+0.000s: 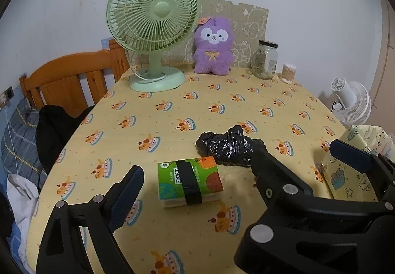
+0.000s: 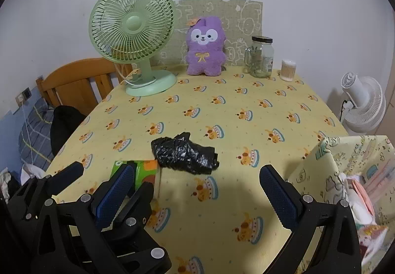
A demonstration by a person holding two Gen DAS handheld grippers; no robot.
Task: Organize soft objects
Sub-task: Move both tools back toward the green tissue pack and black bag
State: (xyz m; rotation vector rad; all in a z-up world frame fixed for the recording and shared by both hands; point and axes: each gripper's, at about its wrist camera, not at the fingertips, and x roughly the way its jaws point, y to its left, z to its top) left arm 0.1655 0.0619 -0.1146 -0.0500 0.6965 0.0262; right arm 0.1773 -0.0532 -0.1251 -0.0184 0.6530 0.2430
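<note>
Nearest your left wrist camera, your left gripper (image 1: pixel 195 175) is spread wide with nothing pinched; the green tissue packet with a black band (image 1: pixel 190 181) lies on the table between its fingers, untouched. At about one o'clock from the packet, just beside it, sits the crumpled black plastic bag bundle (image 1: pixel 227 148). Your right gripper (image 2: pixel 195 184) also stands spread and empty over the yellow cake-print tablecloth (image 2: pixel 222 106). The yellow printed fabric storage box (image 2: pixel 328 165) is at its three o'clock. The purple plush rabbit (image 2: pixel 206 50) sits far off at twelve o'clock, between the green desk fan (image 2: pixel 134 39) and the clear glass jar (image 2: pixel 261 57).
</note>
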